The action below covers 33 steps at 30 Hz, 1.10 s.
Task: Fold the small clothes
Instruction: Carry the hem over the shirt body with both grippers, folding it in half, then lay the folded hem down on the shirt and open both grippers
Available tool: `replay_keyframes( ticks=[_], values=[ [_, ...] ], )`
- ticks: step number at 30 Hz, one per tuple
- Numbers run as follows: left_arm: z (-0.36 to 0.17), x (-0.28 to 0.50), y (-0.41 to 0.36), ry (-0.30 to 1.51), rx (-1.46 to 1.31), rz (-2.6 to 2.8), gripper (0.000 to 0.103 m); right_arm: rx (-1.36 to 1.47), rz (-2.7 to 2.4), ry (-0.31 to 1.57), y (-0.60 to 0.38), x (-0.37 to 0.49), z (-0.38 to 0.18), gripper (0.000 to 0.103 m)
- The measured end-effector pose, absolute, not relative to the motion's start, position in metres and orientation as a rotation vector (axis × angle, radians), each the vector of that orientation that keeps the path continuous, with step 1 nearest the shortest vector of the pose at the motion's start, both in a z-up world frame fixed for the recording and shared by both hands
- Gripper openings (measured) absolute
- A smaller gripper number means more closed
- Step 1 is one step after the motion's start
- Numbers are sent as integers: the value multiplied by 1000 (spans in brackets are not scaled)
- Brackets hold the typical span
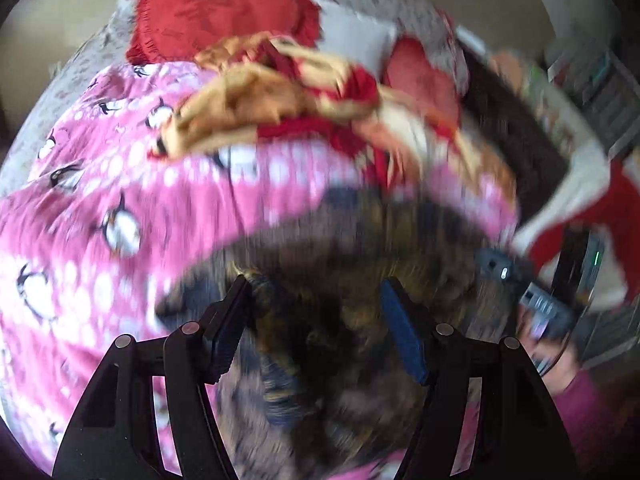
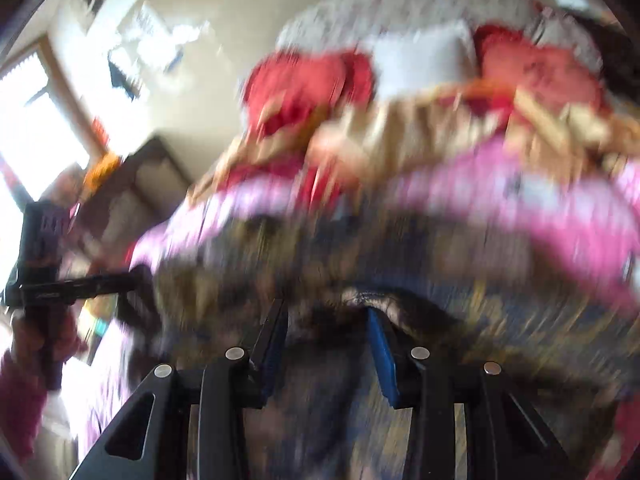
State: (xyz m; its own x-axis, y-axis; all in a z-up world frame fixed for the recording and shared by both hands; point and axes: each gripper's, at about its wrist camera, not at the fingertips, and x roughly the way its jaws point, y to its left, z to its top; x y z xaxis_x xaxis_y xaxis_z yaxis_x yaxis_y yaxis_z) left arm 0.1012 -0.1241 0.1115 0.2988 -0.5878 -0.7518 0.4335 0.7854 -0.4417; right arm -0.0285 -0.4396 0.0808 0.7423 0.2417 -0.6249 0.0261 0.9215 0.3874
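A dark patterned garment point(image 1: 320, 264), brown, blue and ochre, lies on a pink penguin-print blanket point(image 1: 100, 208). Both frames are blurred by motion. My left gripper point(image 1: 316, 308) is open, its jaws wide apart just above the garment, with cloth showing between them. My right gripper point(image 2: 328, 328) is open too, over the same garment point(image 2: 440, 280), with a fold of cloth at its right fingertip point(image 2: 376, 332). The right gripper also shows in the left wrist view point(image 1: 532, 300) at the garment's right edge. The left gripper shows in the right wrist view point(image 2: 48, 280) at the far left.
A heap of red and tan clothes point(image 1: 288, 104) lies behind the garment on the bed. Red cushions point(image 1: 212, 12) and a grey pillow point(image 1: 356, 40) sit at the headboard end. A dark brown cloth point(image 1: 516, 132) lies to the right. A window point(image 2: 36, 136) and dark furniture point(image 2: 136, 184) stand left.
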Motion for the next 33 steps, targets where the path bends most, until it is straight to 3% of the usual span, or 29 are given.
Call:
replay_keyframes(
  ticks=[3,4,7,11,18,22,28,31,33],
  values=[
    [129,128,-111,1010,-317,-593,65,445,66,633,-456,-15,109,39],
    [133,129,-107,1008,-335,-584,65,466,62,607,-463,-19,119,43],
    [147,111,-101,968,-262,-633,65,465,137,580,-463,-44,135,49],
    [138,73,-95,984,-44,-655,65,349,290,720,-425,-71,114,49],
    [68,34,-108,1208,167,-713,65,230,411,979,-365,-69,42,49],
    [57,54,-149,1242,211,-749,65,283,355,903,-375,-30,55,49],
    [70,126,-126,1370,-315,-708,65,396,129,653,-420,12,115,49],
    [84,110,-108,1345,-240,-774,65,400,171,617,-430,-16,131,60],
    [87,99,-94,1319,-208,-766,65,394,255,653,-422,-32,127,61]
  ],
)
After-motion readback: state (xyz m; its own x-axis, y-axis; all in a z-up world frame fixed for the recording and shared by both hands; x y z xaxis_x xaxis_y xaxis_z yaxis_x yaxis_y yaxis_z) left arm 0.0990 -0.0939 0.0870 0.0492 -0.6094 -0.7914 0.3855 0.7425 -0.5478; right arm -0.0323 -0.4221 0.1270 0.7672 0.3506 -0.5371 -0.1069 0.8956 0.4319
